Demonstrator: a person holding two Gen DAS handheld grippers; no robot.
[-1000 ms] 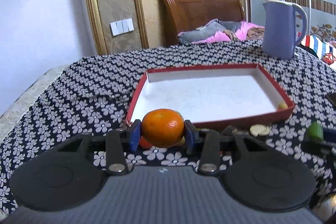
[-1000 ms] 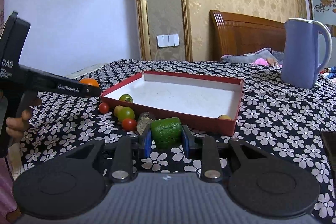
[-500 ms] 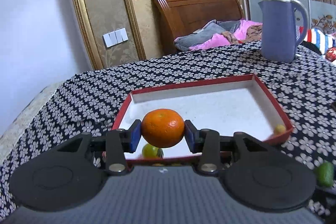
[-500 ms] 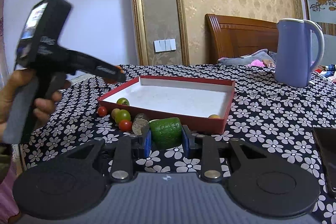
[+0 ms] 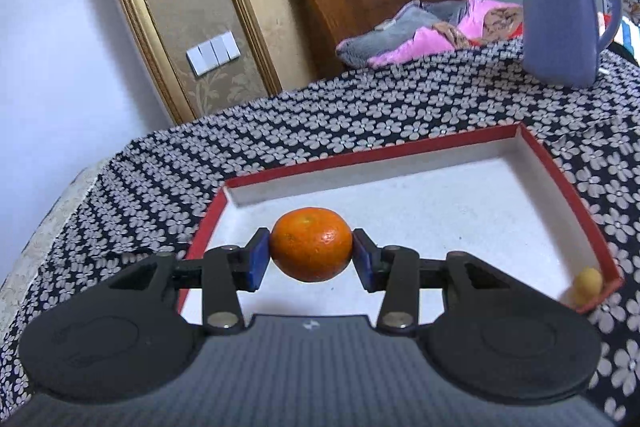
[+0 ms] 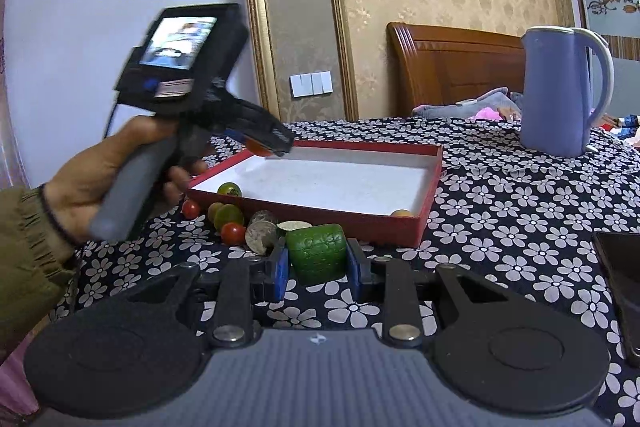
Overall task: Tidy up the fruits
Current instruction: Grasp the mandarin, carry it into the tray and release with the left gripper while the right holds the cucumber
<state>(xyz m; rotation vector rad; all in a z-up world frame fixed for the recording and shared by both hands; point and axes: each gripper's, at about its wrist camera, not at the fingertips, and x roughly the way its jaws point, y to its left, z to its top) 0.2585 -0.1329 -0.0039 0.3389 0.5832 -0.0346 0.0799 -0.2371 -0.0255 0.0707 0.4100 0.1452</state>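
**What stays out of sight**

The left gripper [image 6: 272,143] hides most of the orange [image 6: 256,148] from the right wrist camera. A dark flat object [image 6: 622,267] runs off the right edge, unidentifiable. The grey-brown lump [image 6: 261,233] beside the tomatoes is unclear.

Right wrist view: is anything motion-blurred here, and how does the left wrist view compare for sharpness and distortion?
Right wrist view: the left hand-held gripper and the hand holding it are smeared by motion; the green fruit and red tray stay crisp. Left wrist view: the orange is sharp, the background slightly soft, and fisheye bending curves the gold wall trim.
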